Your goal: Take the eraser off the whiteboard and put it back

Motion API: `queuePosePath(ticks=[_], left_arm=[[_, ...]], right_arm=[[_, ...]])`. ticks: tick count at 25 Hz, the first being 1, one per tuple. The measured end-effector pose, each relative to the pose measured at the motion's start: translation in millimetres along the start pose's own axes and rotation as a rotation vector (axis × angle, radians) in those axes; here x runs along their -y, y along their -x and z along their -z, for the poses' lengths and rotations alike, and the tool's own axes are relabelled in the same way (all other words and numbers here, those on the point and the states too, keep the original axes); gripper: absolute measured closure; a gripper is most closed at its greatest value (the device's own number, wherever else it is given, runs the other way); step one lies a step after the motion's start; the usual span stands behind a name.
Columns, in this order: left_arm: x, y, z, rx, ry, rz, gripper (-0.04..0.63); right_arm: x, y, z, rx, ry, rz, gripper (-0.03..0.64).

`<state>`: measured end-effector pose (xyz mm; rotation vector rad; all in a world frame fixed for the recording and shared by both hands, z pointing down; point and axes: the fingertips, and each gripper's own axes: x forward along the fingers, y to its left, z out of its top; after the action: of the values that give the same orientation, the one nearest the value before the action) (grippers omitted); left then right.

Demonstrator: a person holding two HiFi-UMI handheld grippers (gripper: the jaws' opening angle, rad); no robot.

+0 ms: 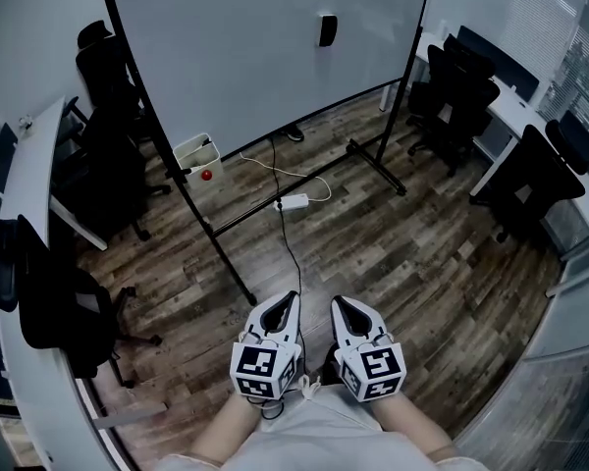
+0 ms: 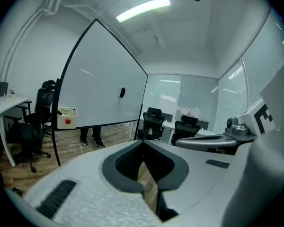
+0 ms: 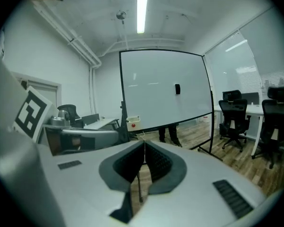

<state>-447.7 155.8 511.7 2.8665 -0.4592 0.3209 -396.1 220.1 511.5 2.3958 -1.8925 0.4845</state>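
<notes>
Wood-plank flooring (image 1: 393,253) and black office chairs (image 1: 459,94) surround a large whiteboard on a black rolling stand (image 1: 265,57). A small black rectangular eraser (image 1: 327,29) clings to it, right of the board's middle. The task looks unstarted: the white left gripper (image 1: 293,298) and white right gripper (image 1: 337,303) sit low by the person's body, jaws pressed together and empty, well apart from the eraser.

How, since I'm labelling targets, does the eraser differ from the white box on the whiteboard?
The eraser is black; the white box is white with a red dot. The eraser sits high on the whiteboard; the white box hangs low at its corner. The eraser looks smaller than the white box. Both hang on the same board.
</notes>
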Motion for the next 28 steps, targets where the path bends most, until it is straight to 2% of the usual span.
queuePosePath(ticks=[5, 10, 17, 24, 28], left_arm=[[10.0, -58.4, -19.5, 0.016, -0.021, -0.033, 0.578], [32.5, -132.3, -46.0, 0.042, -0.006, -0.041, 0.578], [55.4, -225.8, -73.8, 0.073, 0.023, -0.084, 0.578], [46.6, -285.2, -84.7, 0.049, 0.015, -0.138, 0.578], [44.5, -323.8, -94.0, 0.047, 0.010, -0.120, 0.577]], right_arm=[[57.1, -26.2, -21.1, 0.021, 0.010, -0.035, 0.589], [125.0, -49.6, -49.1, 0.020, 0.028, -0.088, 0.589], [230.9, -73.8, -75.0, 0.023, 0.058, -0.101, 0.589], [285.4, -104.2, -80.1, -0.005, 0.077, -0.103, 0.589], [311.1, -124.8, -95.4, 0.016, 0.076, -0.100, 0.589]])
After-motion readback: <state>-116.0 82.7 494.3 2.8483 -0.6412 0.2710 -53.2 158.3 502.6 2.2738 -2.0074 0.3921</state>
